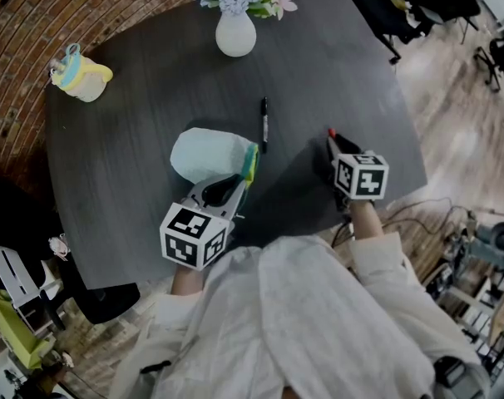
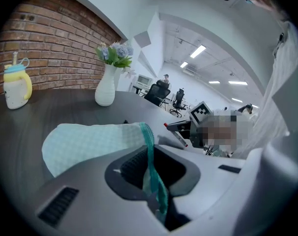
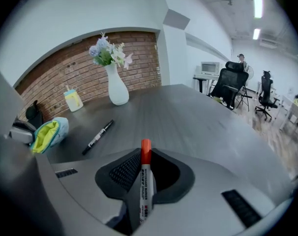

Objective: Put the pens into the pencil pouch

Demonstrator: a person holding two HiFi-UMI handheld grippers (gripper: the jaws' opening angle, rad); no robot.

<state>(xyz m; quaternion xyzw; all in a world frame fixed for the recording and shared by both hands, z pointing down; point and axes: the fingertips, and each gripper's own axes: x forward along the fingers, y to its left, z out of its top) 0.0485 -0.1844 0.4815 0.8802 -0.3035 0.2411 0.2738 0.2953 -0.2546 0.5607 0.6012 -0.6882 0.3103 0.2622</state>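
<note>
- Brick wall (image 1: 19, 7) curves round one side of a big, bright office room; wood floor, office chairs (image 3: 227, 85) and strip lights lie beyond.
- Dark grey table (image 1: 135, 123), wood-grained and matt, takes up most of my view. It is mostly bare, so there is plenty of space to work.
- Pale mint pouch (image 1: 204, 152) lies on the table just ahead of my left side, its mouth turned towards my right hand and showing a yellow-green lining. I see no pen inside it, though I cannot see far in.
- My left tongs (image 1: 235, 185) are narrow, pinching the pouch's teal zip edge and holding the mouth up.
- My right tongs (image 1: 335, 150) are closed partway on the marker, which runs along the jaws with its cap poking out in front.
- White vase (image 1: 235, 33) with pale flowers stands at the far edge, well apart from the work.
- Yellow bottle (image 1: 79, 73) sits far left, near the wall.
- Black pen (image 1: 264, 123) lies loose on the table, just beyond the pouch's mouth, between pouch and right tongs.
- Red-capped marker (image 3: 144, 181) is in my grip, not yet at the pouch.
- Progress, as I judge it: early. Nothing is visibly pouched; the marker has to cross to the open mouth, then the pen has to follow.
</note>
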